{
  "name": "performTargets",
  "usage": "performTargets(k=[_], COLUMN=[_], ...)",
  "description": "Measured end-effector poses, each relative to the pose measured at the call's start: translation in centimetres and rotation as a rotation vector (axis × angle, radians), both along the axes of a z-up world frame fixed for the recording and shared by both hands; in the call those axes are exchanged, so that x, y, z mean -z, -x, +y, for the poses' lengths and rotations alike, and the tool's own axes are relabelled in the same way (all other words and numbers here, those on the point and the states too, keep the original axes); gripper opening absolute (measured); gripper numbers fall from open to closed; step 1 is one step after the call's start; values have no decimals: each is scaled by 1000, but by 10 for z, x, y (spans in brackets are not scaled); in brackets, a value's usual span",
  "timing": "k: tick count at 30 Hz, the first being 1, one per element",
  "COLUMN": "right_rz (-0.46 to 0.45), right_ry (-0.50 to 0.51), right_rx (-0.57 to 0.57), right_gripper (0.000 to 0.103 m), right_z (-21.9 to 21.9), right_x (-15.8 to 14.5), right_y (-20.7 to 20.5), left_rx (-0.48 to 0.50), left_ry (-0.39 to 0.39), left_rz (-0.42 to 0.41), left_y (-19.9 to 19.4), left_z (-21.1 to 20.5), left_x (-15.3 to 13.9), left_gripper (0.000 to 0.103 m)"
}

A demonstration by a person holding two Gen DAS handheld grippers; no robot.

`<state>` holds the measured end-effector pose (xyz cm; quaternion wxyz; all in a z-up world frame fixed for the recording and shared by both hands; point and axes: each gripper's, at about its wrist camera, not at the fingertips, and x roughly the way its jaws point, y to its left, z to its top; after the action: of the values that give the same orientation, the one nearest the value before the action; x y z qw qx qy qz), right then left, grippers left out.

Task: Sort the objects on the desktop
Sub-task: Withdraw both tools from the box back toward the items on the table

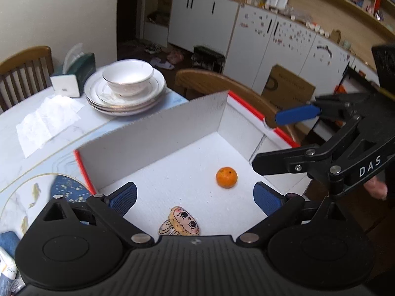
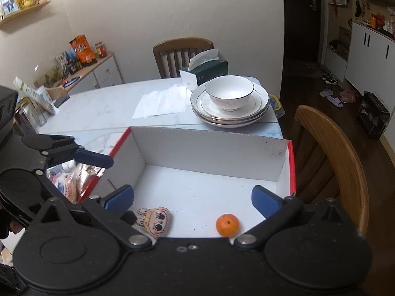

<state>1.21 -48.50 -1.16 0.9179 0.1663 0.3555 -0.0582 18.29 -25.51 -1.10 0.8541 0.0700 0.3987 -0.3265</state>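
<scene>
Left gripper (image 1: 195,198): hanging spread wide, empty, above the box (image 1: 153,133).
Right gripper (image 2: 192,201): gaping too, gripping nothing.
Orange (image 1: 226,177): sitting loose on the box floor, near the cartoon-face toy (image 1: 181,222).
Risk: the orange is likely rolling if a finger nudges it — the box sits at the table's edge.

Small orange mandarin (image 1: 226,177) sat on white box (image 1: 153,138) floor; cartoon-face plush charm (image 1: 181,222) lay flat at its 7 o'clock, apart.
</scene>
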Motion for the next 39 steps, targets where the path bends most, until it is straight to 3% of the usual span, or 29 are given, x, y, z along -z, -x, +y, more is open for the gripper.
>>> performTargets(k=[5,13,39], right_rz=[-17,-57,-26], right_ry=[-25,-8,-19], right_rx=[45,105,121], right_gripper=[102,103,102], right_z=[8,33,156], right_x=[-3,-20,-24], right_y=[7,12,-45], left_rx=[-27,-50,-77], left_ry=[12,99,106], left_rz=[-54,-65,-103], left_y=[12,21,52], left_z=[15,55,210], left_x=[-13,-20,-11], left_gripper=[101,101,103])
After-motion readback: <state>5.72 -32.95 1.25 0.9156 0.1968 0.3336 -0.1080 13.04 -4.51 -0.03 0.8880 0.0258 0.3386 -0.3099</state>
